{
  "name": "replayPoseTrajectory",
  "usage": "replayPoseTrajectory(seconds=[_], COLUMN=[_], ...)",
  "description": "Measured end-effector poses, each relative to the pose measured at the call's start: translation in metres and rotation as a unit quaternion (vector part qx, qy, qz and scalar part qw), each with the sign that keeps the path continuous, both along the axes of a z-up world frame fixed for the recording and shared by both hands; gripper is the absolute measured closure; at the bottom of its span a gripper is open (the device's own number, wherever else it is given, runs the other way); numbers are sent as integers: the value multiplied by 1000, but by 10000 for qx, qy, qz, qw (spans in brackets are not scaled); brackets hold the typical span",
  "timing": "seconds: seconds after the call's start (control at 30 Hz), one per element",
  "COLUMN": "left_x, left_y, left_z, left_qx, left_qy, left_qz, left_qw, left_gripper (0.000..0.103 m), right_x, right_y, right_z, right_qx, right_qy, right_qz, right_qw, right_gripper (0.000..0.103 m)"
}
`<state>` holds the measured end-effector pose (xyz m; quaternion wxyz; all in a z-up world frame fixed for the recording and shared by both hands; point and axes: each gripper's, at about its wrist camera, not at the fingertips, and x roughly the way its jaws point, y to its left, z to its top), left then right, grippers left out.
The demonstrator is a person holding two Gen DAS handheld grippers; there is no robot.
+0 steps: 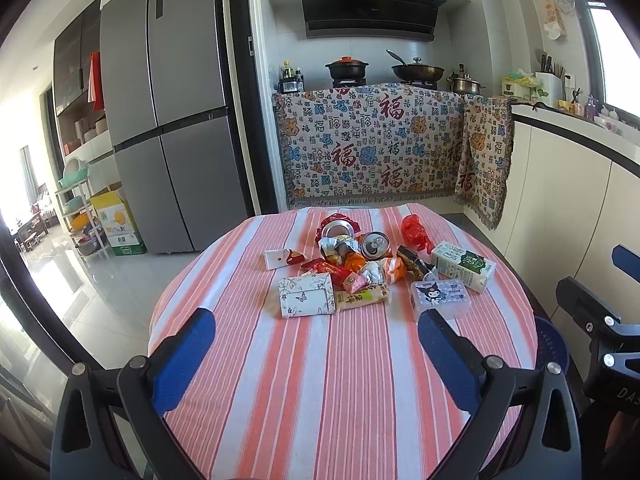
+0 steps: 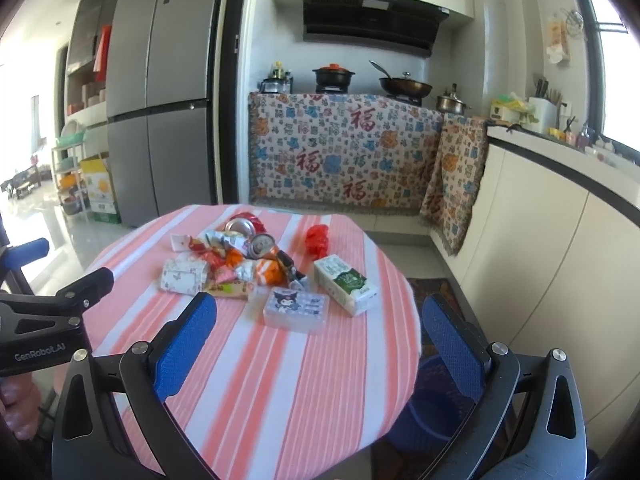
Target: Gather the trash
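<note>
- Left gripper (image 1: 316, 354): blue, textured fingers (image 1: 182, 358) spread wide, holding nothing, above the near part of the bench (image 1: 280, 400), a round top under a ribbed cloth of pink and white stripes.
- Ahead of the left finger: a flat white box (image 1: 307, 294) printed with butterflies and leaves; beyond it a small white carton (image 1: 283, 258).
- Ahead, between the fingers: a heap of crinkled foil and plastic wrappers (image 1: 352, 270), with two dented metal cans (image 1: 374, 245) lying on their sides at its far edge.
- Ahead of the right finger: a clear, rounded plastic case (image 1: 440, 298) with a cartoon lid, a rectangular milk carton (image 1: 464, 266) beside it, and a crumpled red bag (image 1: 416, 232) further off.
- Right gripper (image 2: 318, 338): fingers (image 2: 186, 344) likewise spread and empty; the plastic case lies just ahead between them, the heap beyond and to the left.
- Below the bench's right edge: a blue perforated basket (image 2: 432, 408).
</note>
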<state>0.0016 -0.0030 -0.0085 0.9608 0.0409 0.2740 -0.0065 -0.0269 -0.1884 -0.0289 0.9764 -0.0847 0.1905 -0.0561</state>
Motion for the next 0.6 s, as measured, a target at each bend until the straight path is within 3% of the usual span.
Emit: replayPoseTrajectory(seconds=[0.6], left_x=[0], left_y=[0], left_z=[5], left_qx=[99], left_qy=[-51], left_qz=[4], left_qw=[9999], left_gripper=[0], right_x=[-1], right_y=[-1], right_z=[1], right_qx=[-2], right_qy=[-1], right_qz=[-5], right_qw=[10000], right_gripper=[0])
